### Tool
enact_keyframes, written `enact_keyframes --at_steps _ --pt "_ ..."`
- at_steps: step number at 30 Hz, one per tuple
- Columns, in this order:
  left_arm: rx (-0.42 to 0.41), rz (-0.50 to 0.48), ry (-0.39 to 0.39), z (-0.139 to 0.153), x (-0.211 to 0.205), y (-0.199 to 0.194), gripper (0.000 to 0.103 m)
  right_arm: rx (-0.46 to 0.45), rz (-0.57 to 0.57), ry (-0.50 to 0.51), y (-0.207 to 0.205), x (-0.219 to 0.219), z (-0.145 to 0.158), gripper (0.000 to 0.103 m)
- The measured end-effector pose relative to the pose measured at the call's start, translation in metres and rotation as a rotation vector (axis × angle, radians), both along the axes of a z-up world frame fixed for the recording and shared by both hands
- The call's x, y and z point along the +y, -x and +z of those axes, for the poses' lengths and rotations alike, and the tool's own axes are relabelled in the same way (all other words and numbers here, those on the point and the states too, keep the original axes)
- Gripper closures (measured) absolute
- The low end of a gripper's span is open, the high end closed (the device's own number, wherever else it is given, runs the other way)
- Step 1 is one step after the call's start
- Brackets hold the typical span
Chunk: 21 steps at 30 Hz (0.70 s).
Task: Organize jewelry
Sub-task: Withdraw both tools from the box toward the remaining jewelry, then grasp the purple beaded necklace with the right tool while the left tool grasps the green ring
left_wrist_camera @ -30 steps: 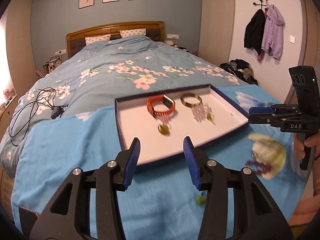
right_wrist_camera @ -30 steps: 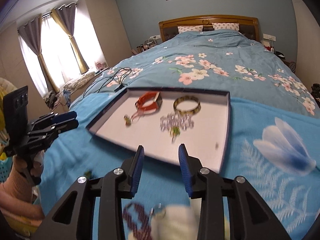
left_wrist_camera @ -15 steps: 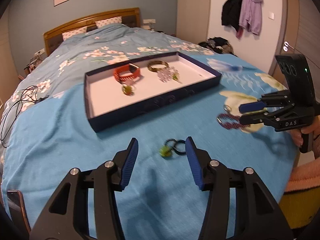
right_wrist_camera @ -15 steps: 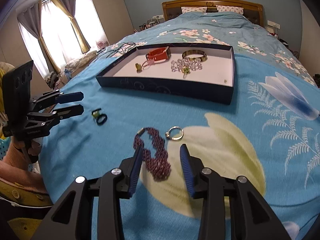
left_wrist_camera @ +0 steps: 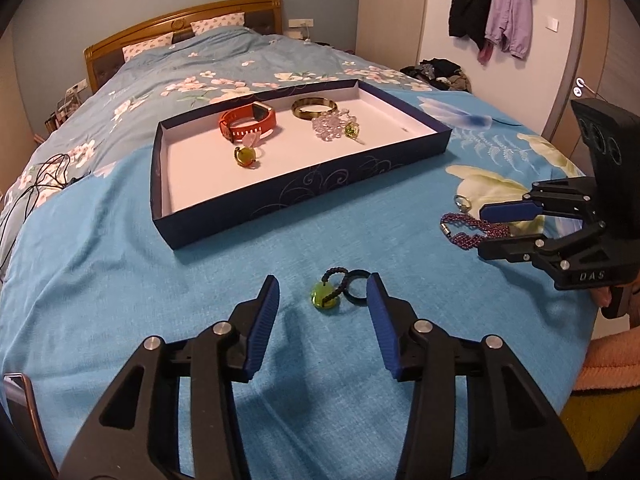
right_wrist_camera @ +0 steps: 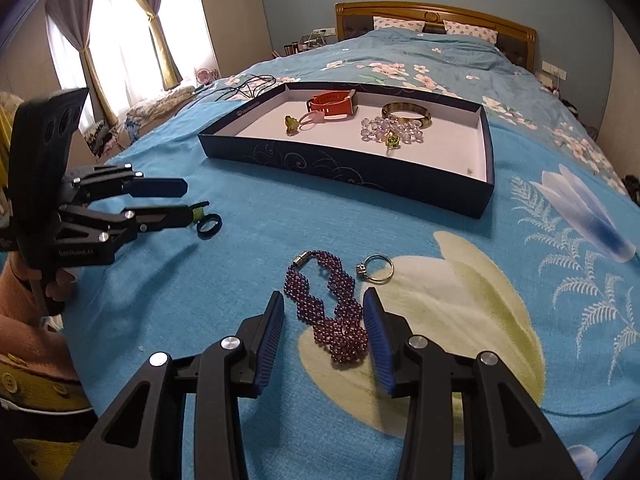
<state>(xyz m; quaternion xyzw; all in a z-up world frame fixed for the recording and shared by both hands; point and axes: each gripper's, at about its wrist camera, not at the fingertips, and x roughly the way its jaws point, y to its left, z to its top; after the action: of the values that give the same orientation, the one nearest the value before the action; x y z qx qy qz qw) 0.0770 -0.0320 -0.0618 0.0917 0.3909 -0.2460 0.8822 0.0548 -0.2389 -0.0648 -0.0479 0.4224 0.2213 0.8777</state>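
Blue floral bedding carries the tray at twelve o'clock, while both tongs hang unclenched, left gripper astride the green pendant, right gripper around the purple bracelet, each needing to squeeze next.

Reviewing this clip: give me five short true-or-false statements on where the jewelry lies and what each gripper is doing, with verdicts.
1. The purple beaded bracelet lies on the bedspread, outside the tray. True.
2. The right gripper is clamped on the silver ring. False: its jaws are open, either side of the bracelet; the ring lies loose beside it.
3. The orange watch strap is in the tray. True.
4. The left gripper carries the green pendant above the tray. False: the pendant lies on the bedspread between open jaws.
5. The tray holds nothing. False: it holds the strap, a gold bangle, clear beads and more.
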Motion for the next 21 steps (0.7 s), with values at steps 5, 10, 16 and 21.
enact_keyframes --at_steps 5,10,16,21 --pt "-0.001 0.005 0.004 -0.0001 -0.0001 -0.0005 0.06 -0.01 -0.008 0.025 0.0004 0.0003 -0.0007 0.072" --pt "-0.002 0.008 0.007 -0.0002 -0.0005 -0.0009 0.06 -0.009 -0.023 0.023 -0.0014 -0.0037 -0.0002 0.081" --pt "-0.003 0.016 0.013 0.0002 0.0019 -0.0005 0.06 -0.005 -0.023 0.019 -0.0022 -0.0034 -0.0003 0.093" --pt "-0.004 0.022 0.013 0.0004 0.0032 -0.0001 0.06 -0.004 -0.027 0.005 -0.0018 -0.0053 0.0002 0.095"
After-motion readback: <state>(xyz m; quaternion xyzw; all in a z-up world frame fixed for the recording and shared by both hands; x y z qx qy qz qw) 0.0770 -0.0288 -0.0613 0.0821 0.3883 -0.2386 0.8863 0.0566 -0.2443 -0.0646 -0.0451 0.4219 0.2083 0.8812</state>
